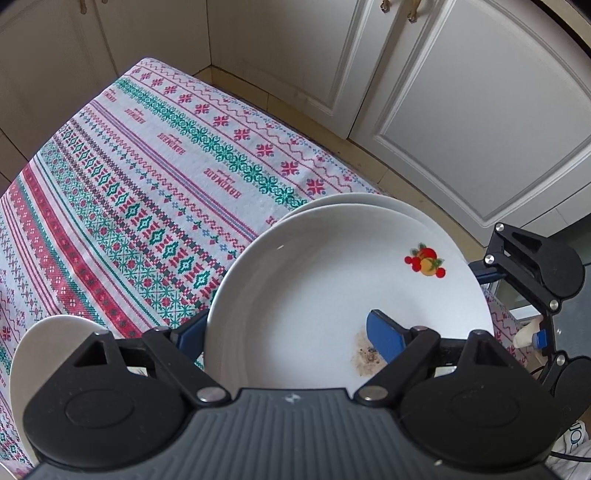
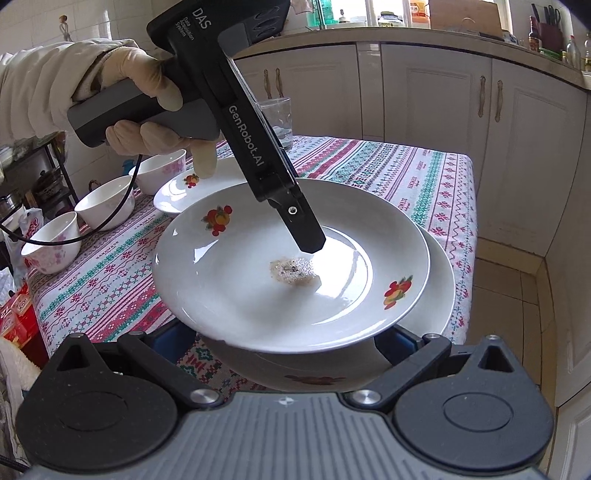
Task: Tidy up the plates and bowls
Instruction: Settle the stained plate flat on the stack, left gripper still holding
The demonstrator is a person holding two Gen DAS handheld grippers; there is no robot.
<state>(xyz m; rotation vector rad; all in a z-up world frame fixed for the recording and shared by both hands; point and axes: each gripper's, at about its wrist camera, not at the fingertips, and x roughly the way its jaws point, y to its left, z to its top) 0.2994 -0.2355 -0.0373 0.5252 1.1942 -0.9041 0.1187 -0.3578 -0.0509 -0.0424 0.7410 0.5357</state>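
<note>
Holding the top plate (image 2: 258,277) by its near-left rim, my left gripper (image 1: 291,332) pinches it, one finger inside; it hangs tilted above the lower plate (image 2: 441,295). My right gripper (image 2: 284,343) sits underneath, grip unclear.

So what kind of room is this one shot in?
Most likely a home kitchen: cream cabinet doors under a countertop crowded with bottles and a knife block, and a cloth-covered table holding plates and bowls.
</note>
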